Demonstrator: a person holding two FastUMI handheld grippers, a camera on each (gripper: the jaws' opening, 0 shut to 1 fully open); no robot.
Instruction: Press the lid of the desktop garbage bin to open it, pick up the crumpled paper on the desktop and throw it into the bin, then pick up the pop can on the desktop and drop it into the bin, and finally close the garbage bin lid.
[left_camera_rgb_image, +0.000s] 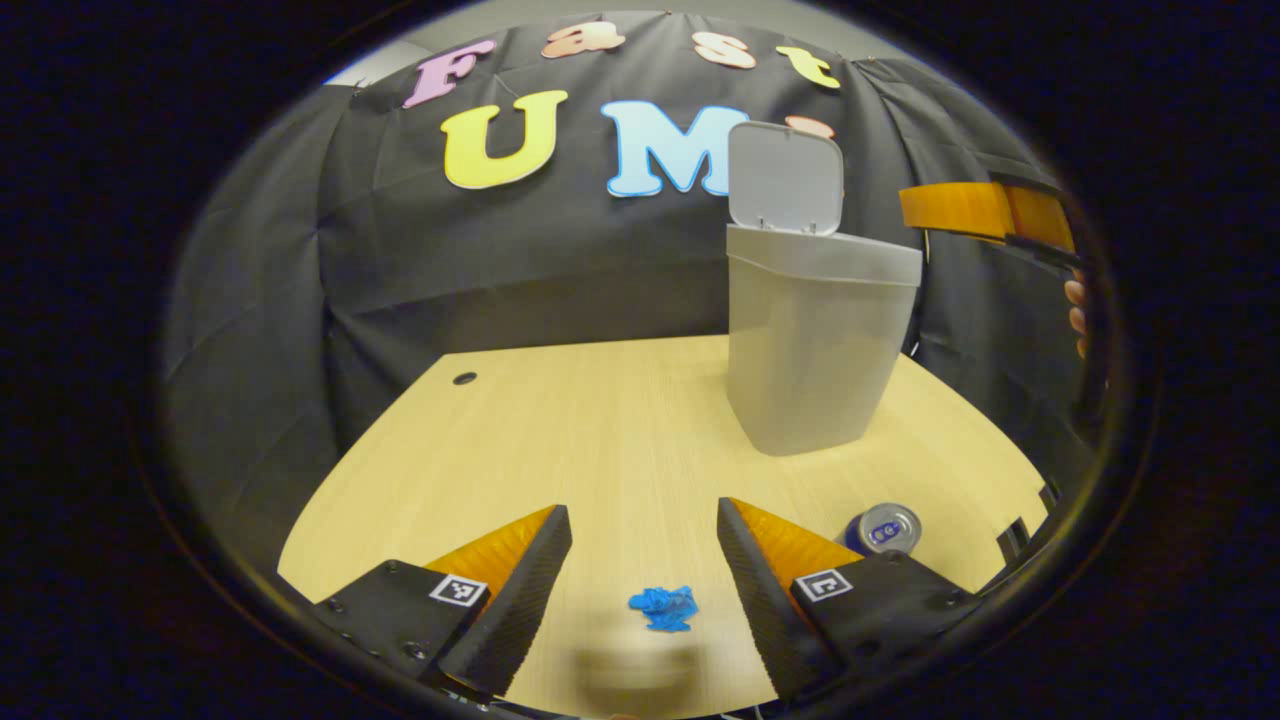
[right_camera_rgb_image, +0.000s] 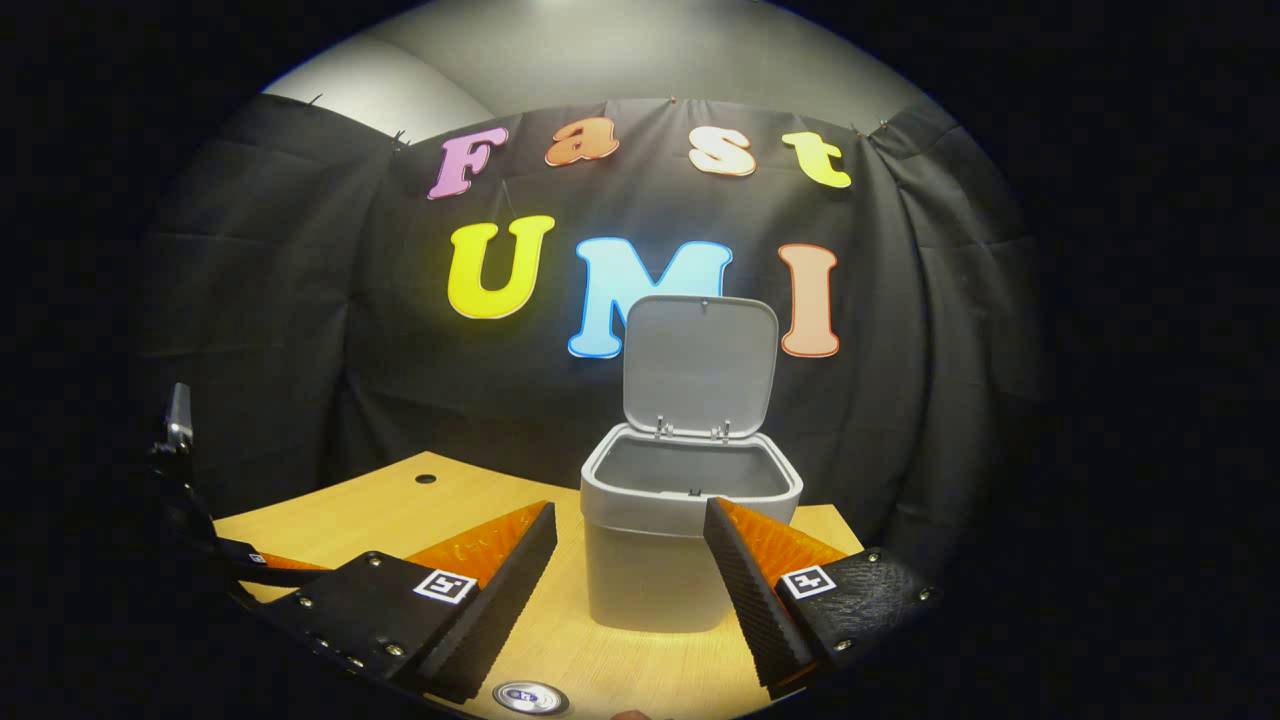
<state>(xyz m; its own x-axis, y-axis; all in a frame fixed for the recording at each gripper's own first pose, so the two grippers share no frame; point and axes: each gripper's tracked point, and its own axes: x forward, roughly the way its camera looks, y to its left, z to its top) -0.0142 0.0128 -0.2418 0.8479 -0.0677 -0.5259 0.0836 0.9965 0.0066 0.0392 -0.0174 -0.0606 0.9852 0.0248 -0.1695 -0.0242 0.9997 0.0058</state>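
While the grey plastic desktop bin (right_camera_rgb_image: 690, 540) is standing on the pale wooden desk (left_camera_rgb_image: 600, 420) with its hinged lid (right_camera_rgb_image: 700, 365) raised upright, the left gripper (left_camera_rgb_image: 645, 570) is being held spread above the crumpled blue paper (left_camera_rgb_image: 663, 607). The blue pop can (left_camera_rgb_image: 882, 528) is standing upright beside it. The right gripper (right_camera_rgb_image: 630, 570) is being held spread before the bin.

Crumpled paper (left_camera_rgb_image: 663, 607) between spread fingers (left_camera_rgb_image: 505, 600).
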